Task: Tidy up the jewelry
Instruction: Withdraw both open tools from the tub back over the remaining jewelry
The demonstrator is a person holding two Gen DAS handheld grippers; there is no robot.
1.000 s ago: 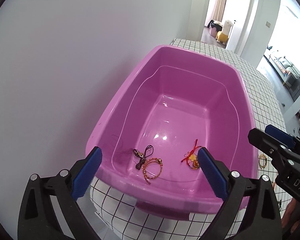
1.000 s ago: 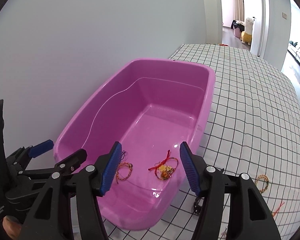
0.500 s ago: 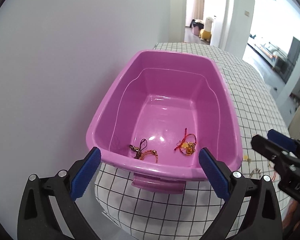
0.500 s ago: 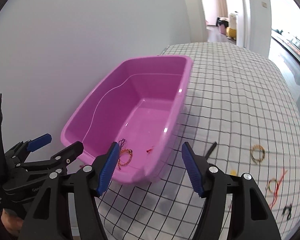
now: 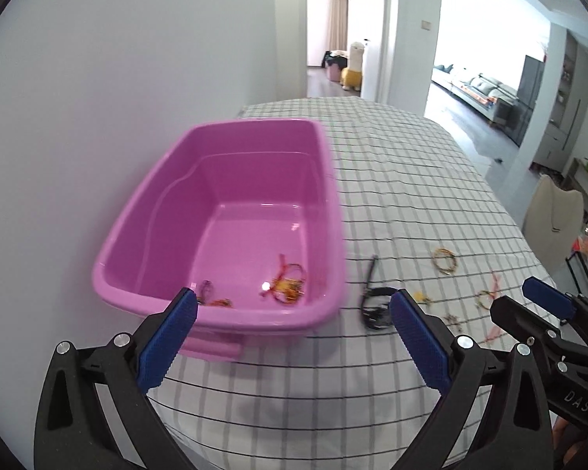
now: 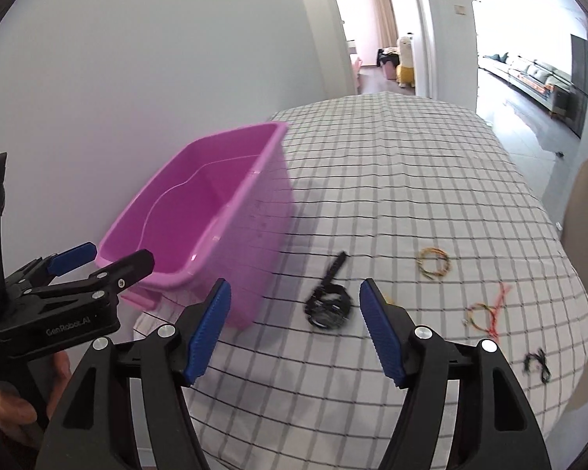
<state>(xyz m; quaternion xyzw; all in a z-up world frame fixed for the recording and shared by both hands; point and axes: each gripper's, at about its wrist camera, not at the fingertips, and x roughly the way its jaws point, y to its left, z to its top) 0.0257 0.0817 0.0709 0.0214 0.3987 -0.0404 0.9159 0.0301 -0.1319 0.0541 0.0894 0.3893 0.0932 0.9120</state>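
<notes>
Where it meets the wall, pink tub (image 5: 325,196) holds two bracelets (image 5: 288,288).

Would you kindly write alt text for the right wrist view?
Open right gripper jaws frame a black bracelet on a checked tablecloth. A pink tub sits left; more bracelets lie right.

**Right claw wide above a black bracelet**

The right claw (image 6: 294,329) stands with its blue pads apart and nothing between them; its jaws have just been opening. Just beyond the gap, at 12 o'clock, a black bracelet (image 6: 328,305) lies on the checked worktop (image 6: 372,180). At 10 o'clock sits the pink tub (image 6: 231,211) — at 2 o'clock a gold bracelet (image 6: 434,260), at 3 o'clock a red-corded one (image 6: 486,311). The left claw (image 6: 98,262) reaches in at 9 o'clock.
</notes>
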